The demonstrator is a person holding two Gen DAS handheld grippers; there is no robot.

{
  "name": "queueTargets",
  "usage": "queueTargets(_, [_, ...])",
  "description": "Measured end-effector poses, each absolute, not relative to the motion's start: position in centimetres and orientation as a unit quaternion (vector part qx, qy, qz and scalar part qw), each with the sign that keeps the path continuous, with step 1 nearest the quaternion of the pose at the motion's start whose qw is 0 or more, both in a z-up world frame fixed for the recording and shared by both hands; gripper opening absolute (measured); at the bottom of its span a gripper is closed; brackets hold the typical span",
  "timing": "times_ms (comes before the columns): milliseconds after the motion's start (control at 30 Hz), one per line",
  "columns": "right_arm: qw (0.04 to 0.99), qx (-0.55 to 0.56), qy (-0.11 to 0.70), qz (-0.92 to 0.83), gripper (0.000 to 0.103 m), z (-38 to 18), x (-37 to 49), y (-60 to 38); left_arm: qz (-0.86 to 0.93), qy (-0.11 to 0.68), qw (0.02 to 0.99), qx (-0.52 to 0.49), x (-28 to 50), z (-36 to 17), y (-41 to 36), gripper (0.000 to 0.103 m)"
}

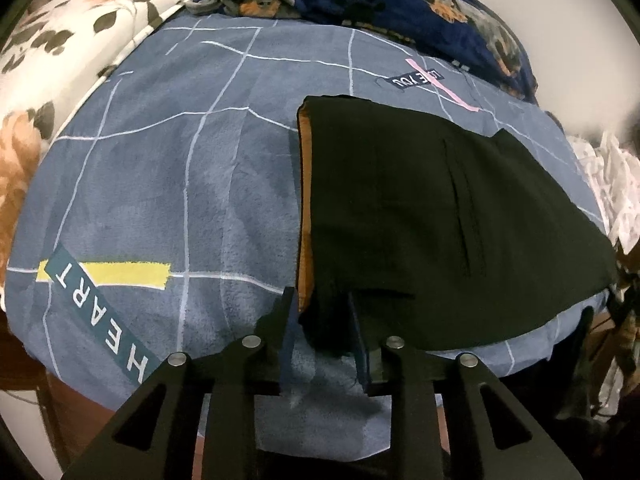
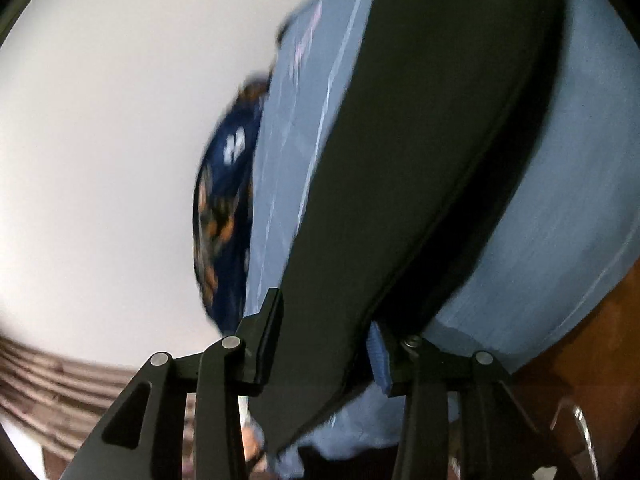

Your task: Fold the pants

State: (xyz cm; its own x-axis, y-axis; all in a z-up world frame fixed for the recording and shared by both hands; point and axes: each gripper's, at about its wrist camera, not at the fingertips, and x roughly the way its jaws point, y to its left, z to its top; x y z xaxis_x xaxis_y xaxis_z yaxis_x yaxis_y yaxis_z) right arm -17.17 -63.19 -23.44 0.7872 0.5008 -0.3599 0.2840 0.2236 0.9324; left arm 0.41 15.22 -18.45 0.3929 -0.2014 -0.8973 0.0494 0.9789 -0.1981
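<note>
Black pants (image 1: 432, 216) lie on a blue-grey grid bedsheet (image 1: 160, 184), with an orange-brown lining showing along their left edge. My left gripper (image 1: 326, 320) is at the near left corner of the pants; its jaws stand apart with the dark corner between them. In the blurred right wrist view the pants (image 2: 400, 160) run up from between the fingers of my right gripper (image 2: 324, 344). Its jaws stand wide with the cloth between them and do not pinch it.
A navy paw-print blanket (image 1: 380, 4) lies at the far edge of the bed. A white floral quilt (image 1: 64, 52) is at the left. White crumpled cloth (image 1: 612, 184) sits at the right. A plain pale wall (image 2: 120, 140) is beyond the bed.
</note>
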Motion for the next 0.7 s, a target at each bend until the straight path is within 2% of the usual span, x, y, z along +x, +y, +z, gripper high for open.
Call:
queueTargets(67, [0.707,0.614,0.336,0.097,0.038,-23.9,-16.7,-61.5,-0.075,0.546,0.831,-0.074,0.4,-18.5,15.4,0.031])
queueTargets(133, [0.705,0.605,0.351,0.115,0.033,-24.0,-16.3,-59.7,-0.077,0.547,0.83,-0.076,0.5,-18.5,15.5,0.031])
queueTargets(233, [0.709,0.583,0.375,0.128,0.02,-23.8,-15.3,-58.1,-0.078,0.546,0.831,-0.074,0.5,-18.6,15.6,0.034])
queueTargets(300, [0.712,0.57,0.39,0.124,0.008,-23.9,-15.1,-57.5,-0.079,0.543,0.832,-0.077,0.5,-18.7,15.7,0.036])
queueTargets(367, [0.718,0.547,0.416,0.107,0.005,-24.1,-15.1,-57.1,-0.075,0.542,0.833,-0.081,0.5,-18.8,15.9,0.041])
queueTargets(567, [0.715,0.549,0.419,0.109,0.003,-24.5,-16.1,-57.7,-0.079,0.54,0.833,-0.088,0.5,-18.9,16.2,0.043])
queueTargets(700, [0.701,0.567,0.417,0.117,0.01,-24.8,-16.0,-57.9,-0.08,0.538,0.835,-0.083,0.5,-18.9,16.1,0.043])
